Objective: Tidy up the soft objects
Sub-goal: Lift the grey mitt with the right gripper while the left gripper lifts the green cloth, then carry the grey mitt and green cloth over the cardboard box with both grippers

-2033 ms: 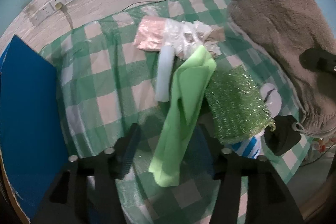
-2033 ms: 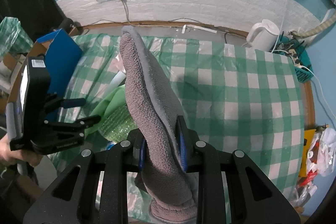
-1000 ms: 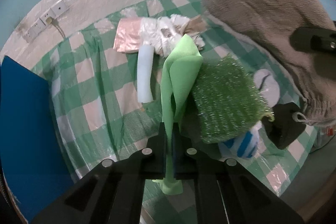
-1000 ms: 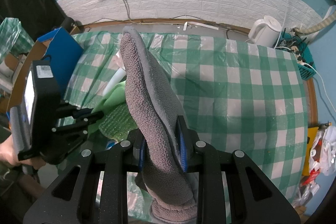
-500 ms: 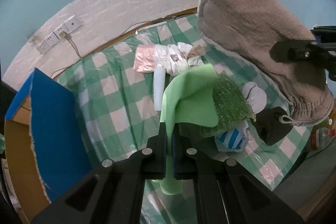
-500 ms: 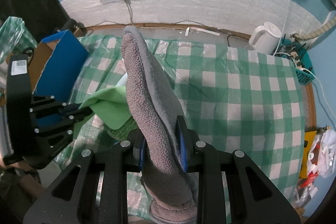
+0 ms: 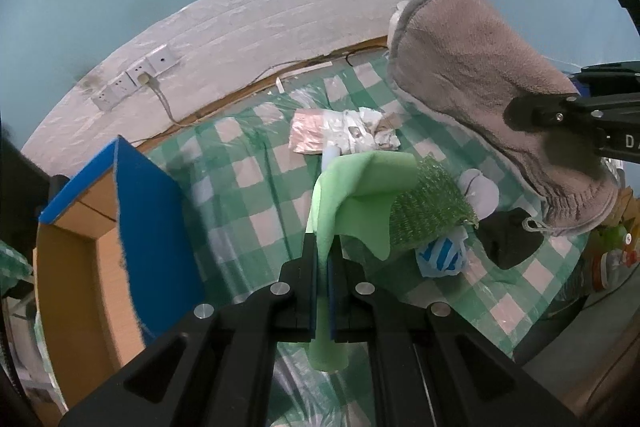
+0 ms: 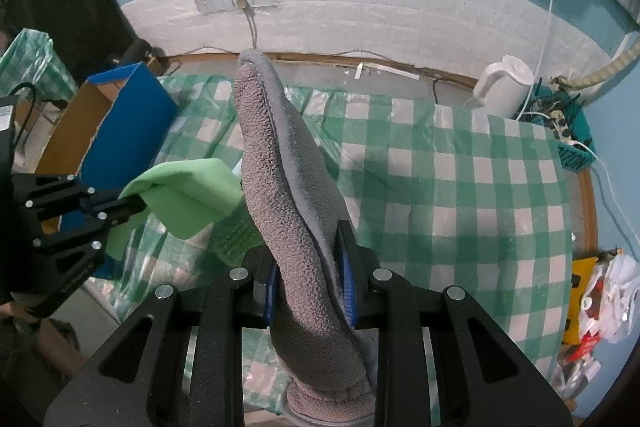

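My left gripper (image 7: pixel 324 259) has its fingers pinching one green cloth (image 7: pixel 360 195), lifted above the desk (image 8: pixel 460 187) beside one blue-sided cardboard box (image 7: pixel 148 227). My right gripper (image 8: pixel 310 267) has its fingers clamped on one grey fleece mitt (image 8: pixel 288 179), held upright over the checked cover. On the desk I count one green scrubber (image 7: pixel 428 211), one blue-striped sock (image 7: pixel 440 255), one black item (image 7: pixel 508 239), one white tube (image 7: pixel 329 157) and one crumpled plastic wrapper (image 7: pixel 348 135).
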